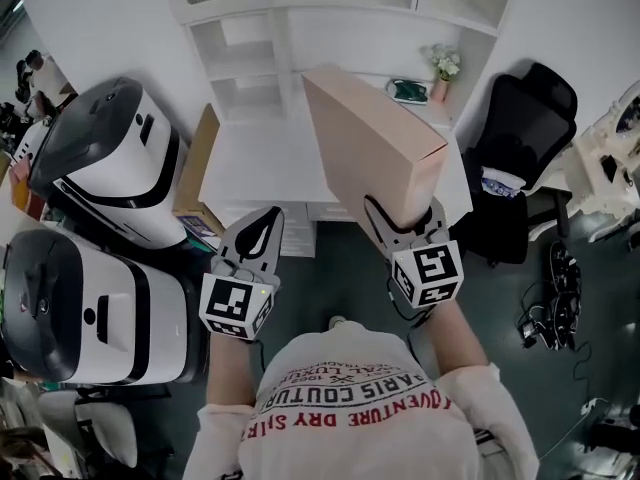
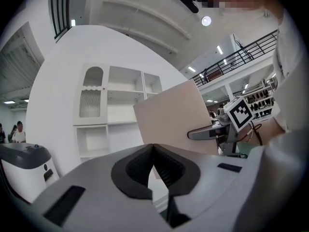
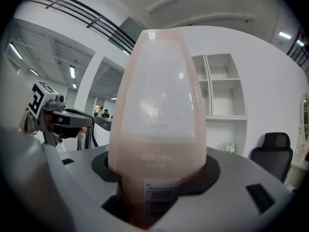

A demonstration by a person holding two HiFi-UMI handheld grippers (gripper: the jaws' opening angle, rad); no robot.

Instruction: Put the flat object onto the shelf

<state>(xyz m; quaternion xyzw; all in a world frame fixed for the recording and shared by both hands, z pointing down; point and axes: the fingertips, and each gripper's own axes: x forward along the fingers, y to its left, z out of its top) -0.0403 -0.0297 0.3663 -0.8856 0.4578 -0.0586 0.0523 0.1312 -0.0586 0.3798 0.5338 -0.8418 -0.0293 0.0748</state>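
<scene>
A flat pinkish-beige box (image 1: 372, 140) is held edge-up over the white desk (image 1: 255, 163), tilted away from me. My right gripper (image 1: 402, 230) is shut on its near end. In the right gripper view the box (image 3: 161, 105) fills the middle and stands between the jaws of the right gripper (image 3: 155, 180). My left gripper (image 1: 256, 236) hangs to the left of the box, shut with nothing in it; its pads meet in the left gripper view (image 2: 153, 153). The white shelf unit (image 1: 245, 63) stands behind the desk, and it also shows as open compartments (image 2: 112, 111).
Two large white and grey machines (image 1: 105, 158) (image 1: 75, 308) stand at the left. A black office chair (image 1: 520, 138) is at the right. A small flower pot (image 1: 443, 68) and a green object (image 1: 405, 90) sit on the desk's far right. Cables (image 1: 550, 298) lie on the floor.
</scene>
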